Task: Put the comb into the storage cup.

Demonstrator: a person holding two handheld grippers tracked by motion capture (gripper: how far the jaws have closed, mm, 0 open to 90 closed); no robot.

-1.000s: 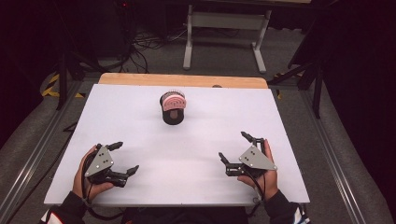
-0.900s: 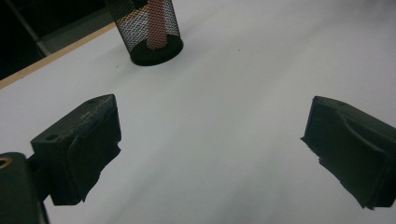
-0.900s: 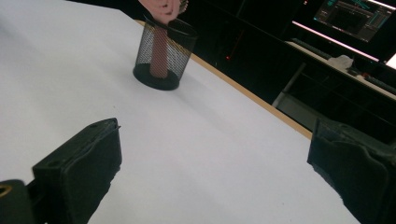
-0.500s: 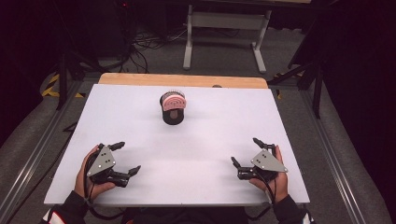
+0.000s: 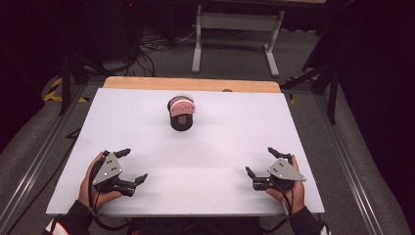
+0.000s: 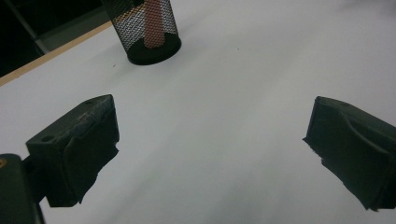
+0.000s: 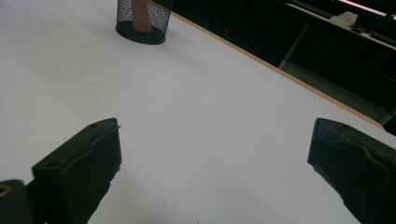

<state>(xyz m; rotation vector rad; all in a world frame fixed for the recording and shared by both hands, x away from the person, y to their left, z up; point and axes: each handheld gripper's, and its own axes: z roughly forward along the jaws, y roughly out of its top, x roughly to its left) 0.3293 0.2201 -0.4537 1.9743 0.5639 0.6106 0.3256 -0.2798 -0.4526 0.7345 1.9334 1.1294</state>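
Upright black mesh cup (image 5: 181,120) with pink brush (image 5: 181,105) inside, on white table (image 5: 215,147)

Black mesh cup (image 5: 181,119) w/ pink item (image 5: 182,105) at 12 o'clock on white table (image 5: 215,161), tan far edge; black grippers w/ grey plates.

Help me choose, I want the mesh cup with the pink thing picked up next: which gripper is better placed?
Left, marginally. The mesh cup stands left of centre, closer to the left gripper than the right gripper. Both have open, empty jaws.
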